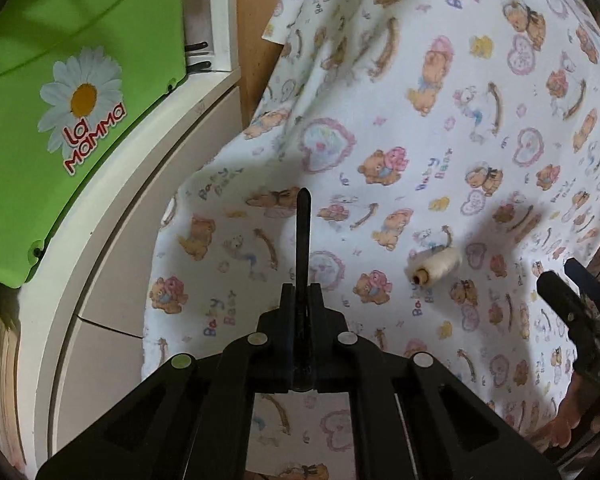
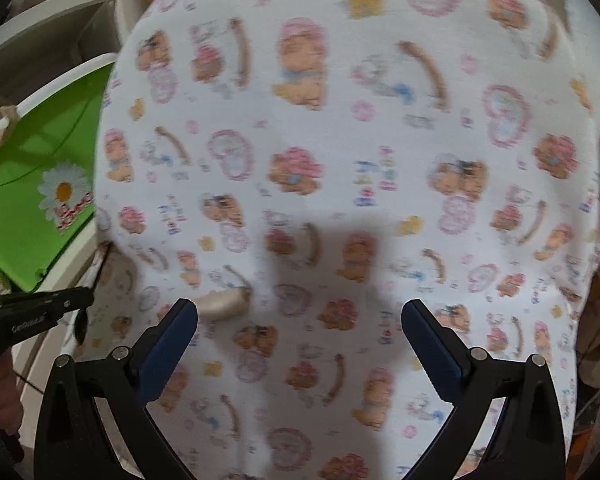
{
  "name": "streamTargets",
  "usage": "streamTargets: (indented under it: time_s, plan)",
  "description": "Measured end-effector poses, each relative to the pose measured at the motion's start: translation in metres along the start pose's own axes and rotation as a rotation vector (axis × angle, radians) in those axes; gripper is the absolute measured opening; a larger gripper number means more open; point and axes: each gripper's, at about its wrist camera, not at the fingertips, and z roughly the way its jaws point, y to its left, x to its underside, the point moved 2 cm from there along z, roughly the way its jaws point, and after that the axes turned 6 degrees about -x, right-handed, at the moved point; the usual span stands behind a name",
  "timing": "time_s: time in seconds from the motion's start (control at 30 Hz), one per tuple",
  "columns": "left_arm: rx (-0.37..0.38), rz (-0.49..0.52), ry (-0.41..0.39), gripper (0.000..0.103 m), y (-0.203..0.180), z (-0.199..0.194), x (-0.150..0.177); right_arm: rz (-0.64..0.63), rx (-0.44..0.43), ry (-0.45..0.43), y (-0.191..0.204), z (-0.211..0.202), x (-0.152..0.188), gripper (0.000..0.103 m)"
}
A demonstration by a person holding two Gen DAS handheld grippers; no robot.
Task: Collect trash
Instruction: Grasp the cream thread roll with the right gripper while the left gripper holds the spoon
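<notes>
The cream thread spool (image 1: 438, 267) lies on the teddy-print cloth (image 1: 420, 128) near its left edge (long axis crosswise), just beyond the spread right tongs' (image 2: 300, 320) left finger, while the left tongs (image 1: 302, 216) stay out pressed together.

Left gripper (image 1: 302, 216): jaws pressed together over the teddy-print cloth (image 1: 420, 128), gripping nothing.
Thread spool (image 1: 438, 266): lying on the cloth, right of the gripper tip.
Green box (image 1: 71, 92): left of the cloth.
</notes>
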Motion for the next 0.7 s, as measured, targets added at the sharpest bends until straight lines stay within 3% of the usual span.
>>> streamTargets:
  time_s: [0.17,0.37,0.43,0.5,0.63,0.7]
  plan:
    - [0.0,-0.038,0.034,0.005,0.015,0.024,-0.012,-0.067,-0.149,0.138,0.027,0.028,-0.004,0.102]
    - [0.002,-0.033,0.078,0.005,0.013,0.032,-0.013,0.028,-0.213,0.184,0.034,0.059,-0.011,0.091]
    - [-0.001,-0.028,0.132,0.005,0.013,0.038,-0.007,0.064,-0.218,0.205,0.033,0.071,-0.01,0.089]
    - [0.01,-0.036,0.153,0.005,0.016,0.042,-0.004,0.058,-0.193,0.226,0.035,0.082,-0.01,0.081]
    - [0.008,-0.035,0.168,0.005,0.018,0.044,-0.003,0.014,-0.15,0.246,0.043,0.093,-0.008,0.078]
    - [0.004,-0.03,0.166,0.005,0.018,0.044,-0.002,0.016,-0.145,0.232,0.044,0.095,-0.006,0.071]
